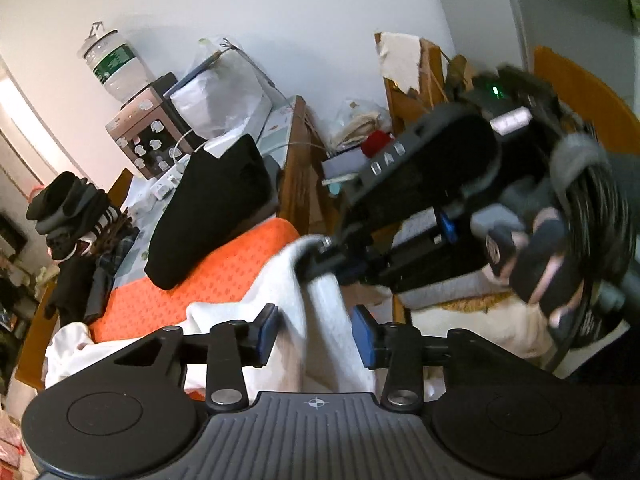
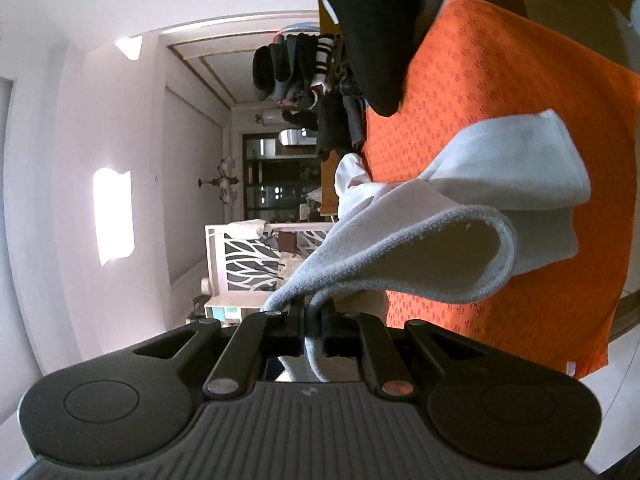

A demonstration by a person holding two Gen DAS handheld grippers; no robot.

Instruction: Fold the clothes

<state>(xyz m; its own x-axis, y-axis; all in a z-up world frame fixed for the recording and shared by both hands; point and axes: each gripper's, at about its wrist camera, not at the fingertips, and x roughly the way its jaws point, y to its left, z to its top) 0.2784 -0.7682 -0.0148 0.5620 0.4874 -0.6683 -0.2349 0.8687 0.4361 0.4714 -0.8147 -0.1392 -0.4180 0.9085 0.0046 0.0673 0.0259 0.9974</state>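
A wooden table (image 1: 30, 344) is covered with an orange cloth (image 2: 500, 92). On the cloth lie a white garment (image 2: 516, 168), partly lifted, and a folded black garment (image 1: 208, 208). A pile of dark clothes (image 1: 76, 216) sits at the far end

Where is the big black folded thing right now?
In the left wrist view, the black folded garment lies at the far left of the orange cloth, beyond the white garment.
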